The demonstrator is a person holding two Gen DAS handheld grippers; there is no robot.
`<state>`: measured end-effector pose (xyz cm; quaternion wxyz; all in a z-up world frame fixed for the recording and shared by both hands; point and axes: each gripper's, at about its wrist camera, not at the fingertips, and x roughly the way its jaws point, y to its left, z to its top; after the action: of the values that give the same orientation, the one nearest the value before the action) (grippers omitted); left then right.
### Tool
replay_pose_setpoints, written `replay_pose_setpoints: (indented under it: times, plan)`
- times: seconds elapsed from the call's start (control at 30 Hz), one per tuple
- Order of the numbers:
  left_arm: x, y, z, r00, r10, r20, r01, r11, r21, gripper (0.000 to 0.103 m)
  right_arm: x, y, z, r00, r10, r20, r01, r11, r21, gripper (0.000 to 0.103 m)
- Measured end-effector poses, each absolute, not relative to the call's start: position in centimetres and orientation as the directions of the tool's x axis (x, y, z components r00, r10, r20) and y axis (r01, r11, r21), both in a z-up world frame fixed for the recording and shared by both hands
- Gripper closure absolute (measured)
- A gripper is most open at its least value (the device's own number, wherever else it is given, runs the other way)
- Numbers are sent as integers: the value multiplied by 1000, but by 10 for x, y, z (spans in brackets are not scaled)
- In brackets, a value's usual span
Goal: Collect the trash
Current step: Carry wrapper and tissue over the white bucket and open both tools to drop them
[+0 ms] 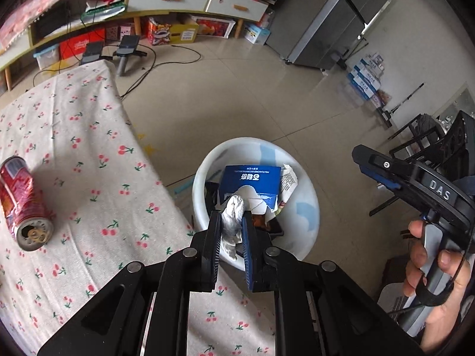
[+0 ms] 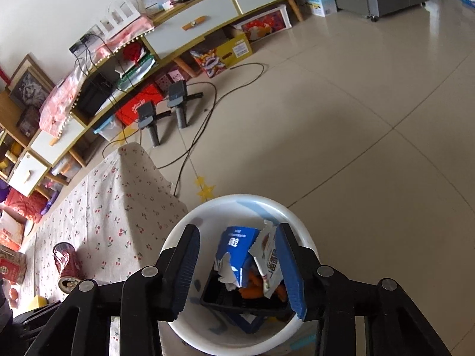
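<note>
The left gripper (image 1: 233,222) is closest to us, and its two fingers are squeezed tight on a crumpled white tissue (image 1: 233,221). The tissue hangs right over the near edge of the white bin (image 1: 308,204), which sits on the floor just beside the table (image 1: 74,136). The table has a pale cloth with little red cherries on it. Inside the bin there is a torn blue carton (image 1: 252,182), a crinkly white wrapper (image 1: 289,181) and a black tray (image 2: 234,299) with some orange bits in it. The right gripper (image 2: 237,267) hovers above the same bin with its fingers spread wide apart, and nothing is between them. From the left camera, a hand (image 1: 430,276) can be seen wrapped around the right gripper's handle, off to the side of the bin. A squashed red can (image 1: 23,204) lies on its side on the tablecloth, well apart from the bin, with its open top facing us. Farther back, a long low cabinet (image 2: 190,23) with white drawers stands by the wall, two small black stands (image 2: 178,103) sit on the tile floor with cables around them, and a grey fridge (image 1: 344,20) stands in the corner.
</note>
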<state>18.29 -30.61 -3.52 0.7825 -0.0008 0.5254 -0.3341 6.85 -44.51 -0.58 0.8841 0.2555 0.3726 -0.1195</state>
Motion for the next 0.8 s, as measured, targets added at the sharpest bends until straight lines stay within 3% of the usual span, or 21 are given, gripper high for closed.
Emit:
replay_pose_setpoints:
  times: [0.1,0.37,0.43,0.5,0.67,0.8]
  plan:
    - [186,-318,-44,210,-517,-830,529,774,-349,89,59,-447,0,686,-54,-726,412,851,326,39]
    - [194,-336,-59,225,-497,-838,552,774,-310,85,42,-459,-2,666,-81,-742,435,850,298,37]
    - [194,-340,-61,237,-463,-854,570,778,-264,70,39,-461,-1,662,-88,-744,441,849,292,37]
    - [193,-337,-60,266,-431,-862,560,797,-226,40,38,-459,0,659,-98,-746,445,850,282,34]
    - [189,-315,-49,326,-407,-854,536,823,-187,21,35,-451,6,666,-107,-739,437,858,269,26]
    - [182,-288,-37,368,-384,-847,516,842,-157,14,36,-437,11,672,-116,-731,416,876,244,19]
